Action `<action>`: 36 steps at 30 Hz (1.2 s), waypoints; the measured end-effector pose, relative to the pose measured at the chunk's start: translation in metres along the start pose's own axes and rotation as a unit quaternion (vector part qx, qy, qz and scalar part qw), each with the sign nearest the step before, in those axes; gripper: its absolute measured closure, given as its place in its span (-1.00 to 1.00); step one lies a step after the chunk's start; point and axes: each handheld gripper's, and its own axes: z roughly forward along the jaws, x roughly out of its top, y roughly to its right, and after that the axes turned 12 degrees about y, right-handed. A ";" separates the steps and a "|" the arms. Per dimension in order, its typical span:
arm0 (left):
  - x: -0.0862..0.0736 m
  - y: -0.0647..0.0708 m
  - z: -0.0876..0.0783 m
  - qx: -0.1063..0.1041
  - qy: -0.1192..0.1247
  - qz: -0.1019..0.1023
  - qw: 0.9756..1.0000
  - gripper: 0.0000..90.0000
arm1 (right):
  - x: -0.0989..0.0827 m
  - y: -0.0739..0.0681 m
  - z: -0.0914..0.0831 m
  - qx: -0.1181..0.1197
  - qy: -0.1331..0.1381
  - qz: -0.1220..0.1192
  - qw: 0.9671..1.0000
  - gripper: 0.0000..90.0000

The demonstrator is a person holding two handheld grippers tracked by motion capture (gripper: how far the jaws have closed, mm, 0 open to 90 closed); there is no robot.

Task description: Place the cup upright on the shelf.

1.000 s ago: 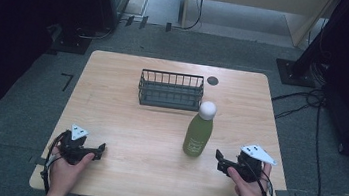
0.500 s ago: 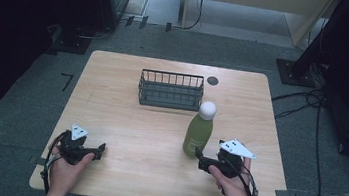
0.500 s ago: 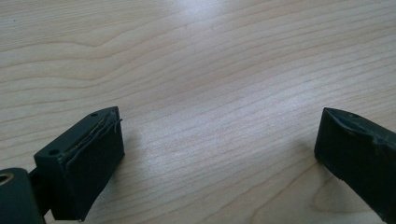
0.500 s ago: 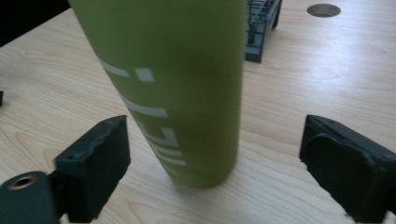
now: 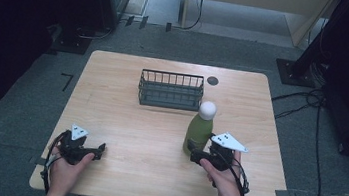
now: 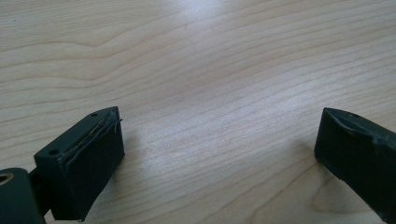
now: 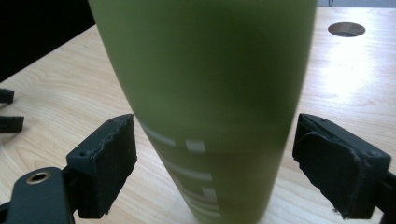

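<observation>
Wooden table [image 5: 125,117]: empty wire basket [image 5: 170,90], upright green bottle [image 5: 200,128] beside.

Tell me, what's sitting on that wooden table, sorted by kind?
Green bottle with a white cap: 1
Dark wire basket: 1
Hand-held grippers, left gripper and right gripper: 2
Total: 4
</observation>
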 end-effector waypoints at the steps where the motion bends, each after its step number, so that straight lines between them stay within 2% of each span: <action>1: 0.000 0.000 0.000 0.000 0.000 0.000 1.000 -0.97 | 0.001 0.000 0.002 0.000 0.002 0.001 1.000 -0.69; 10: 0.000 0.000 0.000 0.000 0.000 0.000 1.000 -0.97 | 0.009 -0.002 0.015 -0.007 0.007 0.006 1.000 -0.69; 15: 0.000 0.000 0.000 0.000 0.000 0.000 1.000 -0.97 | 0.012 -0.005 0.022 -0.015 0.011 -0.009 1.000 -0.64; 18: 0.000 0.000 0.000 0.000 -0.001 0.001 1.000 -0.97 | 0.013 -0.006 0.022 -0.019 0.012 -0.017 1.000 -0.60; 19: 0.000 0.000 0.000 0.000 -0.001 0.001 1.000 -0.97 | 0.013 -0.007 0.022 -0.023 0.012 -0.031 0.999 -0.58; 23: 0.000 0.000 0.000 0.000 -0.001 0.001 1.000 -0.97 | 0.014 -0.009 0.022 -0.024 0.010 -0.039 0.999 -0.57; 30: 0.000 0.000 0.000 0.000 0.000 0.000 1.000 -0.97 | 0.018 -0.011 0.026 -0.025 0.016 -0.035 0.999 -0.57; 36: 0.000 0.000 0.000 0.000 0.000 0.000 1.000 -0.97 | 0.030 -0.017 0.031 -0.017 0.028 -0.037 0.999 -0.56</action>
